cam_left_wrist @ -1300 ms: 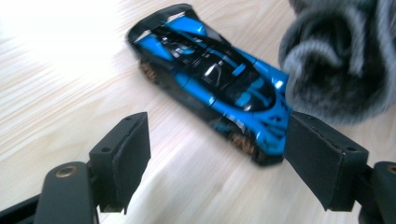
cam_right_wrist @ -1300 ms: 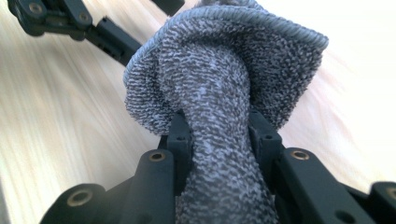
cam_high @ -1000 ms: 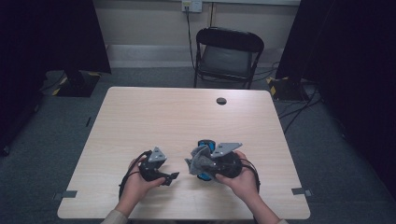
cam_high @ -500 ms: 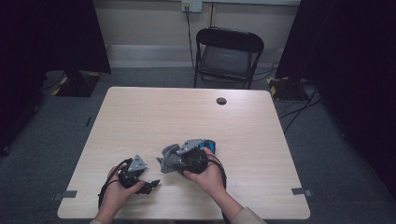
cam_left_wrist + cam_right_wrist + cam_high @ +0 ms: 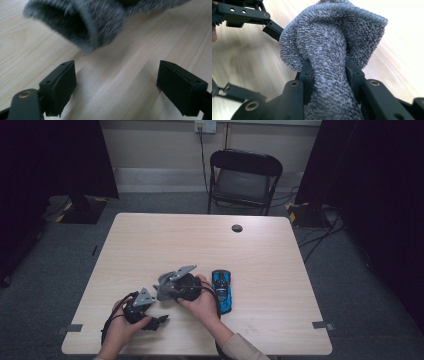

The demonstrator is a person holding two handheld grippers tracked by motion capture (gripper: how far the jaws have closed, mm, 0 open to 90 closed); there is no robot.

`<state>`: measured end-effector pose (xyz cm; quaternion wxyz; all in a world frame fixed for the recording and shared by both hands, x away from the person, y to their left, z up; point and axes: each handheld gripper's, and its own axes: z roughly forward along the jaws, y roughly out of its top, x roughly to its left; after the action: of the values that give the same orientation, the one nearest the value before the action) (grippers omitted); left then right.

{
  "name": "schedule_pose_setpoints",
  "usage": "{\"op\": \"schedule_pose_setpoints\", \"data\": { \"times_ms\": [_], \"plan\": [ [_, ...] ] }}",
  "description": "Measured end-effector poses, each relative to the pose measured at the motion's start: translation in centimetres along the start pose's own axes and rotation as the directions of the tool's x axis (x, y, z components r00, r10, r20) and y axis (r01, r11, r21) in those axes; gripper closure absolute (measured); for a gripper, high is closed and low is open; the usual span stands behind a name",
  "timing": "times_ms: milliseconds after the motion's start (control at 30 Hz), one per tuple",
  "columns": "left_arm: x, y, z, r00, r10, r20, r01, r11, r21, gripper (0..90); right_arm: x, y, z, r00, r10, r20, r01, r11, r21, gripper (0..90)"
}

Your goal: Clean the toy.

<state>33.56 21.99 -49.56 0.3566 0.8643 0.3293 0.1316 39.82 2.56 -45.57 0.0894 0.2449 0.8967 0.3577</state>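
Fingers of our right gripper [image 5: 329, 72] pinch a grey sock [image 5: 332, 45] at its bunched middle, so the cuff flares open ahead of them. Our left gripper [image 5: 116, 82] has just been opening its fingers, and they stand spread over the bare desk [image 5: 120, 100] with nothing between them, the sock's mouth hanging just beyond. We judge the cuff is held up this way so the left can take its rim. A blue car [image 5: 222, 290] lies on the desk beside our right hand [image 5: 202, 302].
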Motion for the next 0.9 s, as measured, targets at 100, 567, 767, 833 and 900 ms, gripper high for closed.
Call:
{"op": "schedule_pose_setpoints", "data": {
  "times_ms": [100, 567, 767, 833, 900],
  "plan": [
    [0.0, 0.0, 0.0, 1.0, 0.002, 0.0, -0.002, 1.0, -0.004, 15.1, 0.4, 0.2, 0.8, 0.9999, -0.012, -0.002, 0.012, 1.0, 0.009, 65.0],
    [-0.1, -0.1, 0.0, 1.0, -0.006, 0.002, 0.006, 1.0, -0.007, 15.0, 0.9, 0.5, 2.1, 0.999, -0.045, 0.007, 0.044, 0.999, 0.023, 51.9],
    [-0.1, -0.1, 0.0, 1.0, -0.006, 0.001, 0.006, 1.0, -0.007, 15.0, 0.7, 0.2, 1.5, 0.9997, -0.026, 0.001, 0.026, 0.999, 0.024, 35.9],
    [0.0, -0.1, 0.0, 1.0, -0.006, 0.002, 0.006, 1.0, -0.006, 15.0, 0.8, 0.1, 1.1, 0.9995, -0.03, 0.007, 0.03, 0.999, 0.022, 32.6],
    [0.0, -0.1, 0.0, 1.0, -0.005, 0.002, 0.005, 1.0, -0.006, 15.0, 0.8, 0.1, 0.6, 0.9994, -0.035, 0.009, 0.035, 0.999, 0.023, 30.3]
  ]
}}
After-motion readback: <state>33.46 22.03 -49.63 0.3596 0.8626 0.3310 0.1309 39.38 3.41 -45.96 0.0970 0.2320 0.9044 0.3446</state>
